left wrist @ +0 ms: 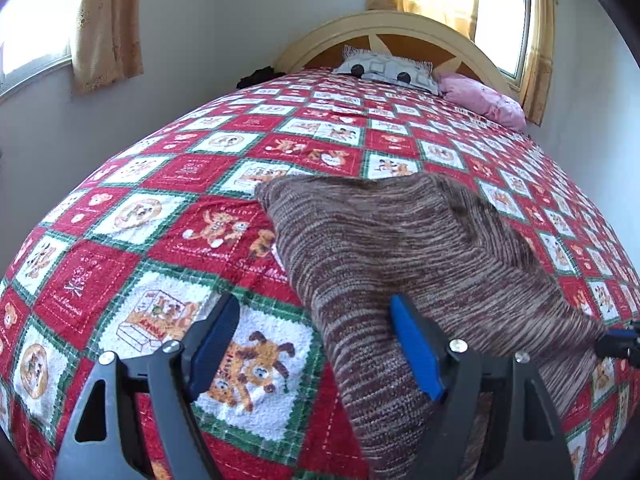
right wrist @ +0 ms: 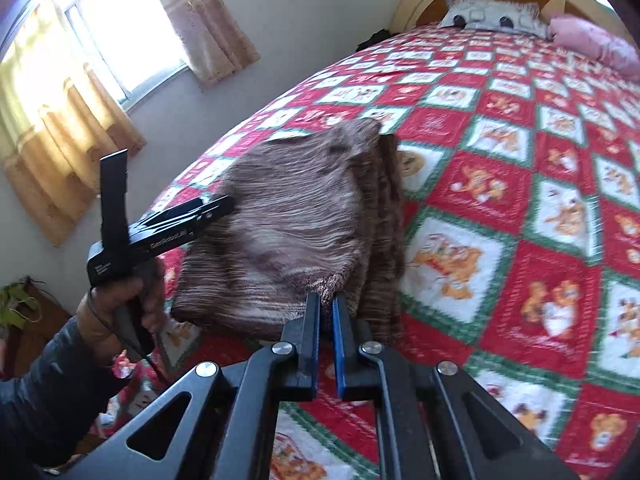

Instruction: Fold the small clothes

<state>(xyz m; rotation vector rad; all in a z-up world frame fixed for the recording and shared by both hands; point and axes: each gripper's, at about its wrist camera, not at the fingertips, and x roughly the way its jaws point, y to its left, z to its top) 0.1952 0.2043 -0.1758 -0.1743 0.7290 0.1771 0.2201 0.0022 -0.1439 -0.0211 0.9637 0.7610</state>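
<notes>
We are pinching the near edge of the brown knit garment (right wrist: 296, 224) with the right tongs (right wrist: 326, 312), while the left tongs (left wrist: 316, 340) are spread wide. The garment is lying on the bed (left wrist: 120, 264), seemingly partly folded; more folds are probably remaining.

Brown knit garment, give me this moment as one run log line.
step: folding | brown knit garment on bedspread | right tongs: shut on its near edge | left tongs: open, at its left edge

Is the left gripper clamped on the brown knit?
No, in the left wrist view the left gripper stands wide open, its fingers apart over the knit's edge and the quilt.
</notes>
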